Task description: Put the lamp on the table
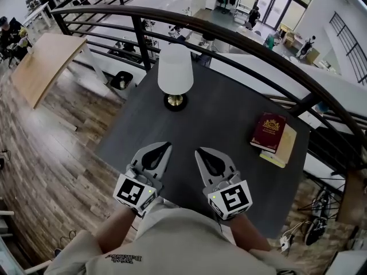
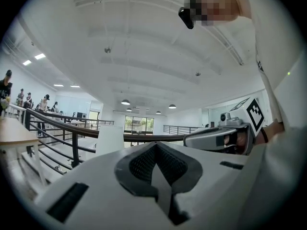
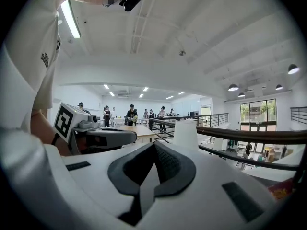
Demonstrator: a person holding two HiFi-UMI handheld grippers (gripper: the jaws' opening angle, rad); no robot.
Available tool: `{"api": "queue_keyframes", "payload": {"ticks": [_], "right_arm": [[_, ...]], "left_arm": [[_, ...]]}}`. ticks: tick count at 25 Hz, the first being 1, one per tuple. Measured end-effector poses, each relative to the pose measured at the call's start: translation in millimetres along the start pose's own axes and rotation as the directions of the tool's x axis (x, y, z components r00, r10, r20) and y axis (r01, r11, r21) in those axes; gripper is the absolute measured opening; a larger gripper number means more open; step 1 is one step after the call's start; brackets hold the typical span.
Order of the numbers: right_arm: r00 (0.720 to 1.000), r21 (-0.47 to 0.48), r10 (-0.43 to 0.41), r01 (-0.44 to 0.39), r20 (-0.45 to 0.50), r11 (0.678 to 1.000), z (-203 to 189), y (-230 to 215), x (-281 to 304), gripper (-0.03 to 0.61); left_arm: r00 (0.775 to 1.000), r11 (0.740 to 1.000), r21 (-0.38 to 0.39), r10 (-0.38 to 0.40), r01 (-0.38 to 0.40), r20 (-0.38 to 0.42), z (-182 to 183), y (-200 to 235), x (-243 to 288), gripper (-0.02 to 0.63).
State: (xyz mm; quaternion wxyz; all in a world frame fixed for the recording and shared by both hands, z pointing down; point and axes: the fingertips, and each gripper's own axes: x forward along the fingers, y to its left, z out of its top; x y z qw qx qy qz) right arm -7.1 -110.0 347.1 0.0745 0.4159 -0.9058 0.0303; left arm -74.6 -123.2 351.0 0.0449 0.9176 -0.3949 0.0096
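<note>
The lamp (image 1: 175,73), with a white shade and a brass base, stands upright near the far edge of the dark table (image 1: 223,119). Its shade shows as a pale shape in the left gripper view (image 2: 109,139) and in the right gripper view (image 3: 185,134). My left gripper (image 1: 166,146) and right gripper (image 1: 199,151) hover side by side over the table's near part, well short of the lamp. Both pairs of jaws are shut with nothing between them. Each gripper also appears in the other's view, the right gripper (image 2: 218,138) and the left gripper (image 3: 103,138).
A dark red book lies on a yellow one (image 1: 272,135) at the table's right. A curved black railing (image 1: 241,42) runs just behind the table, with a lower floor beyond. A light wooden table (image 1: 43,62) stands at the left, with people far behind it.
</note>
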Motion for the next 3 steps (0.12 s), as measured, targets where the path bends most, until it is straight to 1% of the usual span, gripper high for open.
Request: {"api": "queue_keyframes", "payload": {"ticks": [3], "right_arm": [[1.0, -0.001, 0.0, 0.0, -0.004, 1.0, 1.4, 0.9, -0.1, 0.0]], "left_arm": [[1.0, 1.0, -0.001, -0.003, 0.002, -0.01, -0.9, 1.6, -0.6, 0.005]]}}
